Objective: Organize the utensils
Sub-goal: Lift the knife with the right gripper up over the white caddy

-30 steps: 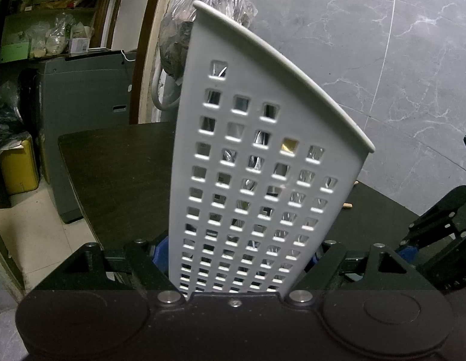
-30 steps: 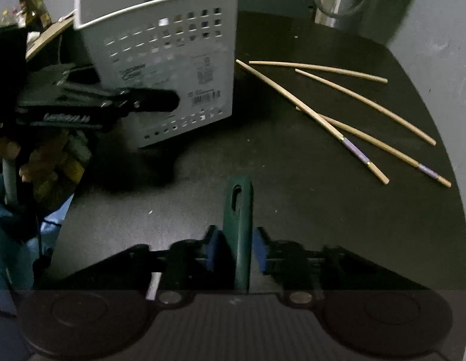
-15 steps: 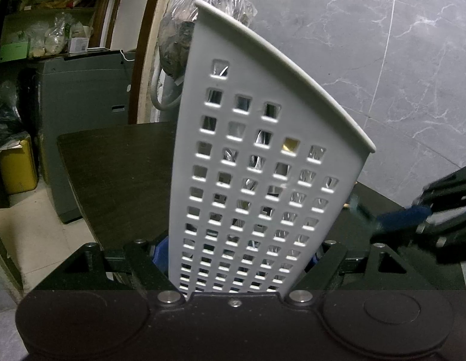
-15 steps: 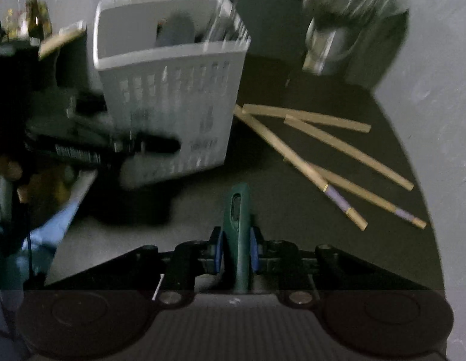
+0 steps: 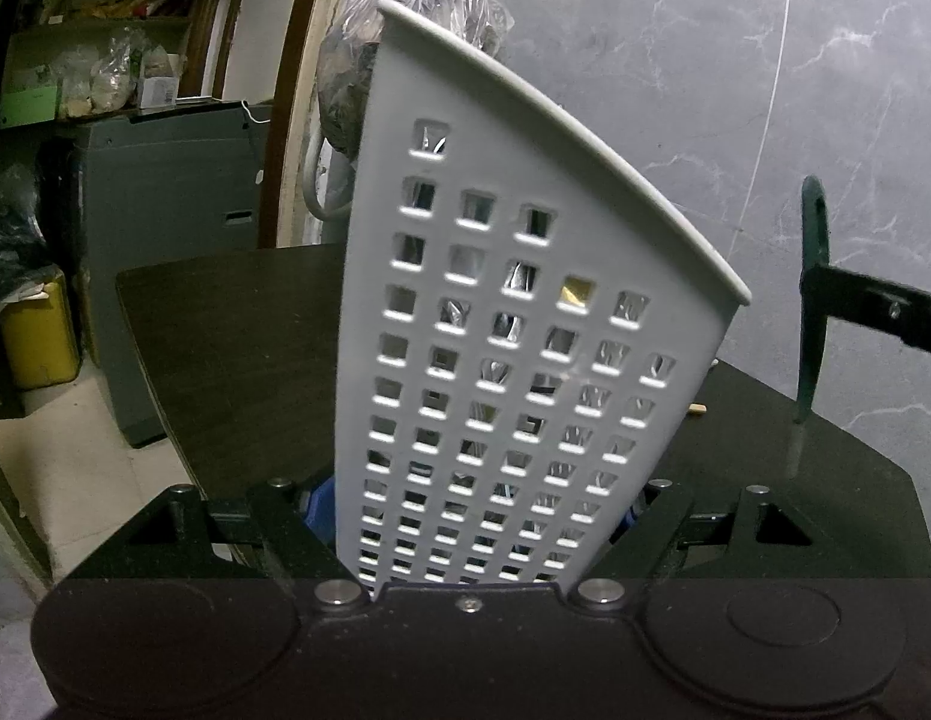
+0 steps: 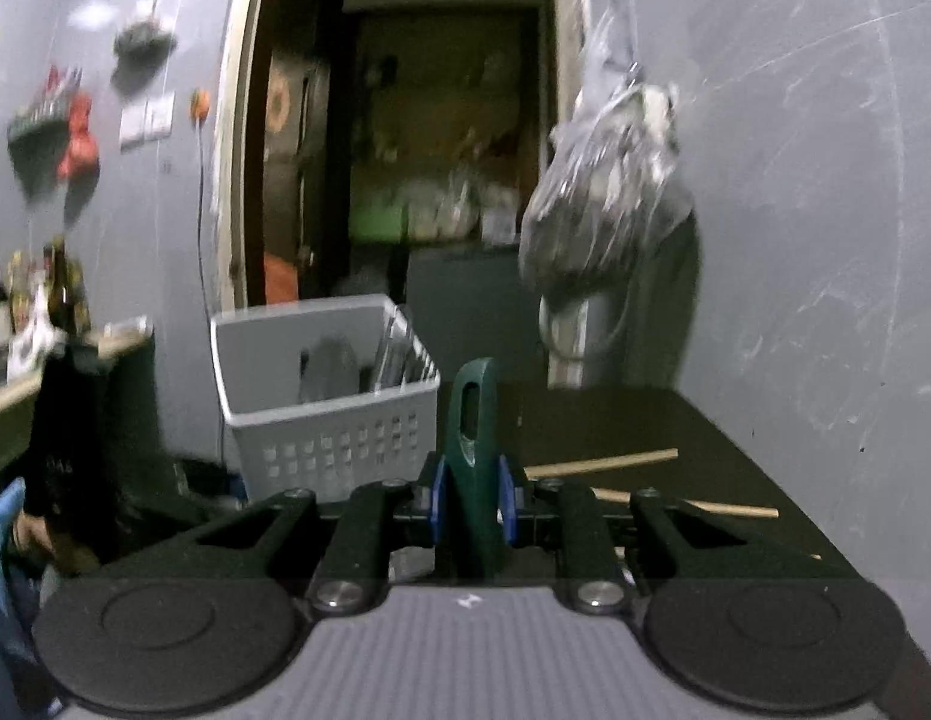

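Note:
A white perforated basket [image 5: 525,360] fills the left wrist view, and my left gripper [image 5: 477,516] is shut on its two sides. In the right wrist view the same basket [image 6: 333,444] stands on the dark table [image 6: 615,420], with a dark rounded utensil and metal utensils inside. My right gripper [image 6: 471,498] is shut on a dark green utensil handle [image 6: 472,420] between its blue pads [image 6: 438,498]. From the left wrist view that utensil [image 5: 813,276] hangs upright, right of the basket, above the table. Several wooden chopsticks [image 6: 603,462] lie on the table to the right.
A stuffed plastic bag [image 6: 603,204] hangs on the grey marble wall behind the table. A doorway opens onto a dim room with a grey cabinet [image 5: 165,228] and a yellow container [image 5: 39,330]. Bottles [image 6: 21,300] stand at far left. A blue sleeve [image 6: 3,516] shows at lower left.
My right gripper has risen and tipped up from the table with the green-handled utensil, which now hangs upright beside the basket. The left gripper and the basket have stayed still.

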The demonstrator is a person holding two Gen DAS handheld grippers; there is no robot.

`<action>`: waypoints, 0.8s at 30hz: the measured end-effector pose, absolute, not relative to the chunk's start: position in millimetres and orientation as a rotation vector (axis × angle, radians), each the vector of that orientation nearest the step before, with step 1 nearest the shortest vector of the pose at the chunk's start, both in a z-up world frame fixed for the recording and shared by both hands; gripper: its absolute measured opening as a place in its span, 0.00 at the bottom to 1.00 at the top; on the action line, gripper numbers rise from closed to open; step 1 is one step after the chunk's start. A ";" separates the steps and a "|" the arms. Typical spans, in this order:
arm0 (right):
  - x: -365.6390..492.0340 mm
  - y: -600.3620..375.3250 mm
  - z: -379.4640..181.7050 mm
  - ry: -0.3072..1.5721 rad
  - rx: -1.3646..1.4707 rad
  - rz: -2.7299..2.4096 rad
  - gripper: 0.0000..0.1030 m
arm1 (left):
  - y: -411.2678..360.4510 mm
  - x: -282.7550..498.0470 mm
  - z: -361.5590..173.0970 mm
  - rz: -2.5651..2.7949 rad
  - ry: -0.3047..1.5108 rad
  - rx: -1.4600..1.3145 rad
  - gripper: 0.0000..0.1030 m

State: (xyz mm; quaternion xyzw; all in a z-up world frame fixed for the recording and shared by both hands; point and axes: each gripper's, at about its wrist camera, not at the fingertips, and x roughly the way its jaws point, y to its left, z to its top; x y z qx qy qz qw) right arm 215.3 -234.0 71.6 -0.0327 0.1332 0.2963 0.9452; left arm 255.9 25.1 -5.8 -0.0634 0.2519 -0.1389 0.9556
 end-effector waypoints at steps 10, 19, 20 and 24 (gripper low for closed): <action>204.7 -245.2 63.3 0.158 0.013 0.572 0.14 | 24.7 256.0 -6.1 -0.281 0.514 -0.127 0.78; 201.6 -247.0 64.0 0.164 0.011 0.588 0.12 | 26.3 255.9 -6.9 -0.282 0.515 -0.129 0.78; 200.4 -246.9 64.5 0.163 0.006 0.591 0.12 | 26.3 256.0 -6.8 -0.282 0.515 -0.131 0.78; 189.9 -249.2 63.6 0.154 0.002 0.607 0.12 | 27.1 256.5 -7.4 -0.282 0.517 -0.132 0.78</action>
